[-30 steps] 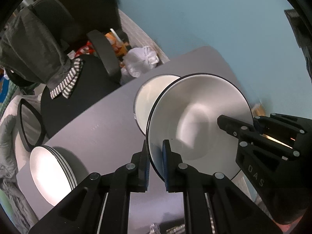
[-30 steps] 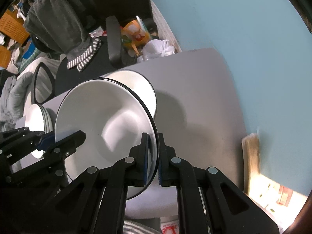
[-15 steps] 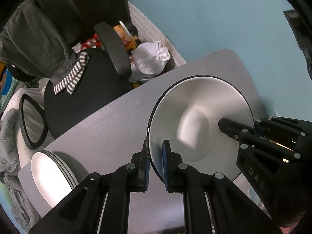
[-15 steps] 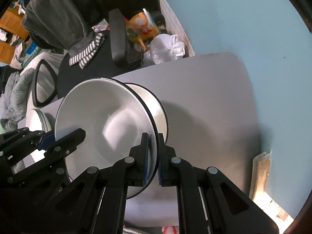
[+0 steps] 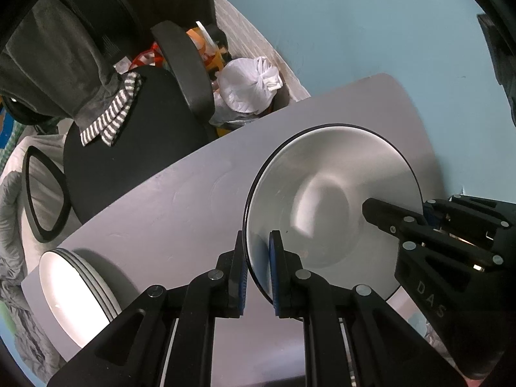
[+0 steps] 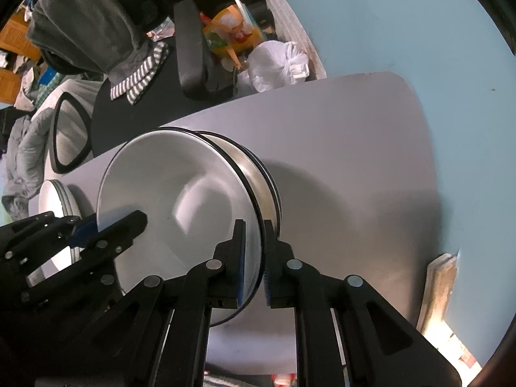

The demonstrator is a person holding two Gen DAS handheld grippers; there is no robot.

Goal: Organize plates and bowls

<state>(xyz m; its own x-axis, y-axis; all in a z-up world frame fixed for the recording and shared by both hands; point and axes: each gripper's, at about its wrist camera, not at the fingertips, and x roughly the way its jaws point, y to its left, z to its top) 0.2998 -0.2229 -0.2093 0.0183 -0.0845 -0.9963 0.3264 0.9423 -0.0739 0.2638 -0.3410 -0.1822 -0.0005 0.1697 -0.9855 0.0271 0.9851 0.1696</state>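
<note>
- The left gripper [image 5: 258, 269] is pinching the white bowl [image 5: 332, 206] by its rim.
- The right gripper [image 6: 254, 266] is opening around the opposite rim, perhaps still touching.
- The bowl is sitting on another bowl [image 6: 258, 174].

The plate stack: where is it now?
The plate stack sits at the table's near-left corner in the left wrist view, apart from the held bowl.

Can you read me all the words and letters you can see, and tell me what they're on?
"DAS": raised letters on the side of the black right hand-held gripper, seen from the left wrist view.
Orange packet in the clutter behind the table: it is printed, but too blurred to read.
Paper items on the floor by the blue wall: too small and bright to read.
No other writing shows.
</note>
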